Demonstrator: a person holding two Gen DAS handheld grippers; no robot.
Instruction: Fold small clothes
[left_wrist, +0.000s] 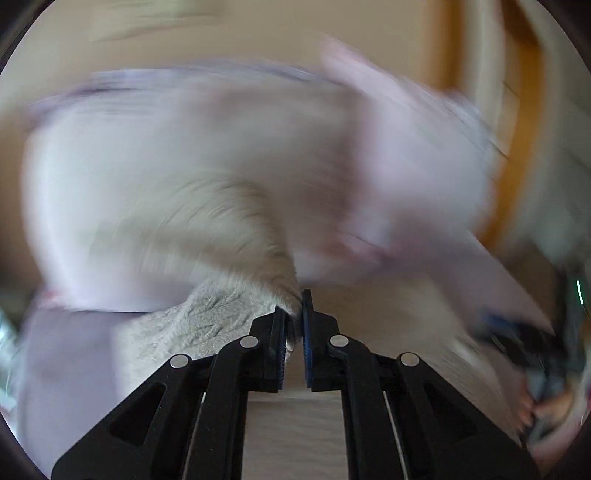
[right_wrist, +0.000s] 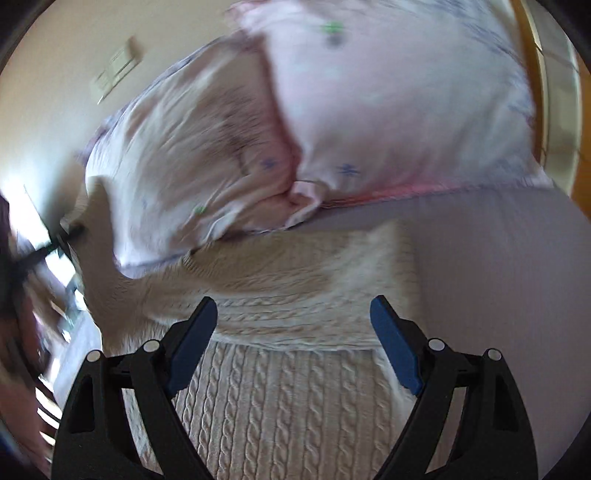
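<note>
A cream cable-knit sweater (right_wrist: 280, 391) lies on a pale lilac bed sheet (right_wrist: 498, 266), with a fold across its upper part. My right gripper (right_wrist: 293, 314) is open just above it, fingers on either side of the knit. My left gripper (left_wrist: 294, 314) is shut on an edge of the sweater (left_wrist: 221, 317) and lifts it; this view is blurred by motion. The left gripper also shows faintly at the left edge of the right wrist view (right_wrist: 62, 236), pinching a corner of the sweater.
Pink floral pillows (right_wrist: 388, 103) lie behind the sweater and also show in the left wrist view (left_wrist: 406, 155). A beige wall with a switch plate (right_wrist: 116, 70) is beyond. An orange wooden frame (left_wrist: 517, 147) stands at the right.
</note>
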